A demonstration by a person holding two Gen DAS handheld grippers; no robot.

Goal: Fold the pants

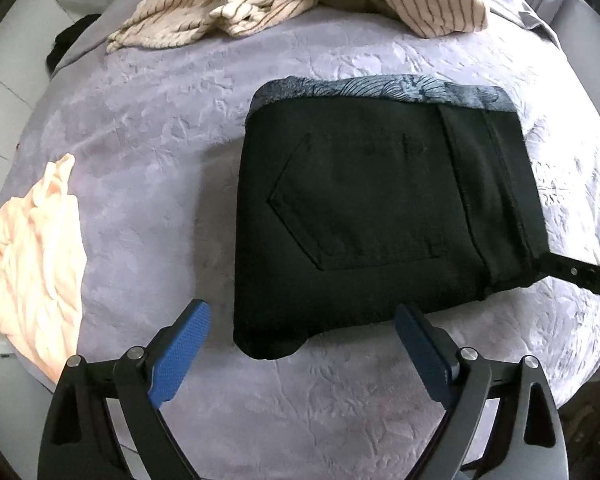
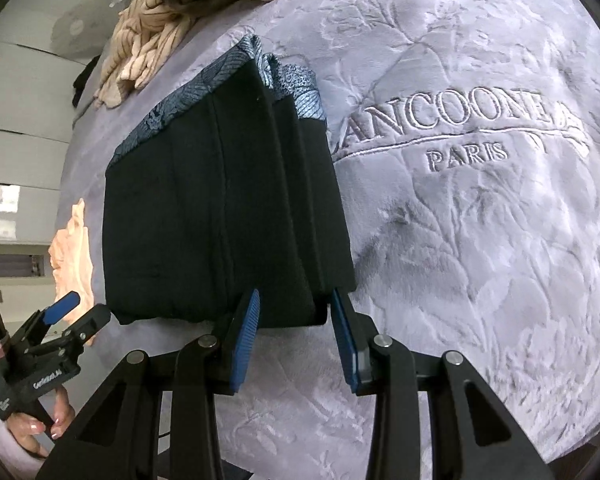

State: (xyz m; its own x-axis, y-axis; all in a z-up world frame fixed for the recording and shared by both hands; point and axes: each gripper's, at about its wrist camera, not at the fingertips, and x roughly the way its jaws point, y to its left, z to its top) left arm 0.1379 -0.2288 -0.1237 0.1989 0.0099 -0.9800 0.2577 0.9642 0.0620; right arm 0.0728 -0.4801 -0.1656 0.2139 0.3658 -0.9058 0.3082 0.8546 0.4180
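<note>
The black pants [image 1: 372,216] lie folded into a compact rectangle on the lilac bedspread [image 1: 148,160], back pocket up, stacked on a blue-grey patterned garment [image 1: 380,88]. My left gripper [image 1: 302,316] is open, just short of the pants' near edge, holding nothing. In the right wrist view the pants [image 2: 204,216] show their folded layers on edge. My right gripper [image 2: 296,300] is partly open, its blue pads at the near edge of the fold, not clamped on it. The left gripper [image 2: 60,312] shows at lower left, held by a hand.
A peach garment [image 1: 36,264] lies at the bed's left edge. Striped cream clothes [image 1: 260,0] are piled at the far side. A black strap-like piece [image 1: 580,276] juts in from the right beside the pants. Embroidered lettering [image 2: 460,128] marks the bedspread on the right.
</note>
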